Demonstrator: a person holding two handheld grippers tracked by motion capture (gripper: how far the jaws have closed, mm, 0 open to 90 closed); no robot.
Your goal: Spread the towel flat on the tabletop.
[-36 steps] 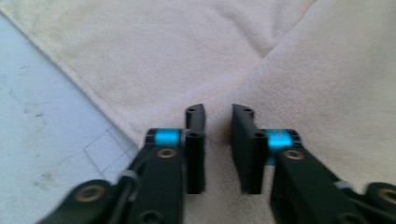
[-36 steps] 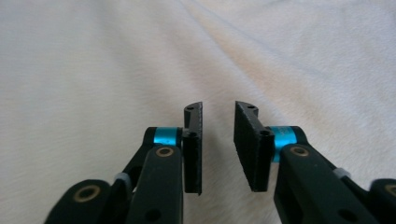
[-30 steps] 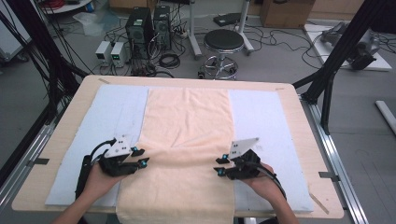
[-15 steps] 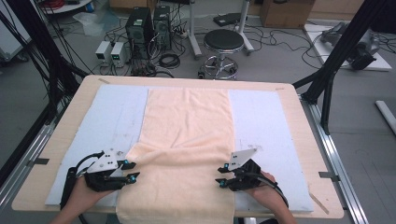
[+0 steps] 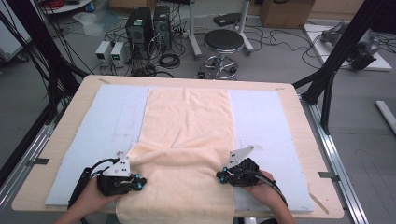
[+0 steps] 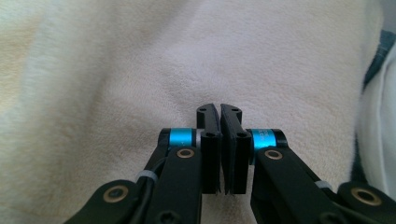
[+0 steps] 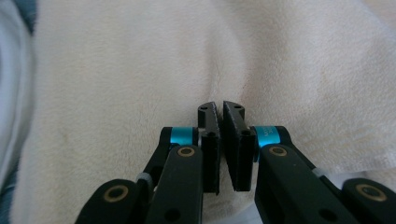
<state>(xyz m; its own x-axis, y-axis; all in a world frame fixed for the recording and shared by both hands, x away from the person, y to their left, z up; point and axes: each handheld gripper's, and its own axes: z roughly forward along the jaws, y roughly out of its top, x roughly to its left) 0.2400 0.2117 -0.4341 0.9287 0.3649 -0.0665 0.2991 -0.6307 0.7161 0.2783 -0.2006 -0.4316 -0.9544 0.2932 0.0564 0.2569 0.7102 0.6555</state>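
Both jaws just closed — left gripper (image 5: 140, 181) and right gripper (image 5: 219, 176) pinch the towel (image 5: 187, 126) near edge; folding not yet done.

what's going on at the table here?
A person is working a peach towel spread on a pale blue mat. The left gripper and right gripper sit at opposite edges of its near end, where the cloth is bunched. Both have just closed; whether cloth is pinched can't be told.

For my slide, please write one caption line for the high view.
Two hand-held grippers, left gripper and right gripper, pinch the near edges of a peach towel on a pale blue mat.
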